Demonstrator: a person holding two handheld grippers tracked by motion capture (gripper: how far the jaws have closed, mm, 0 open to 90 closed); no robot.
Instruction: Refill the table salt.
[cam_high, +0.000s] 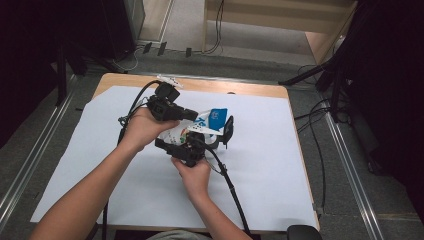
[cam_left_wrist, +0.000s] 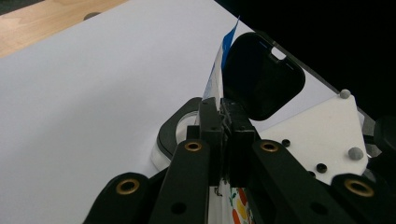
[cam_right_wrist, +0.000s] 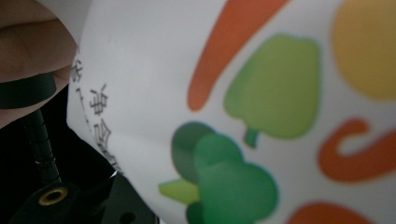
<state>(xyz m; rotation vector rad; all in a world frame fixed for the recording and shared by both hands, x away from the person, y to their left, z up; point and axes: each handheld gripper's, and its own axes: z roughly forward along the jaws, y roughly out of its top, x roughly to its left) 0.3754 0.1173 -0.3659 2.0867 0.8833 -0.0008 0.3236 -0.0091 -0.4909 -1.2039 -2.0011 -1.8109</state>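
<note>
A white packet (cam_high: 212, 119) with a blue top and printed vegetables is held up over the white sheet between both grippers. My left gripper (cam_high: 194, 116) comes in from the left; in the left gripper view it (cam_left_wrist: 226, 105) is shut on the thin edge of the packet (cam_left_wrist: 215, 81). My right gripper (cam_high: 212, 136) reaches from below with its jaws set around the packet's body. One of its black pads (cam_left_wrist: 261, 79) lies against the packet. Close in the right gripper view, the packet's printed face (cam_right_wrist: 261, 93) hides the right jaws' tips.
A white paper sheet (cam_high: 275, 165) covers the wooden table (cam_high: 235, 89). Black cables (cam_high: 232, 192) trail from both grippers toward the near edge. A hand (cam_right_wrist: 28, 42) shows at the upper left of the right gripper view. Stand legs and cables lie on the floor at the right.
</note>
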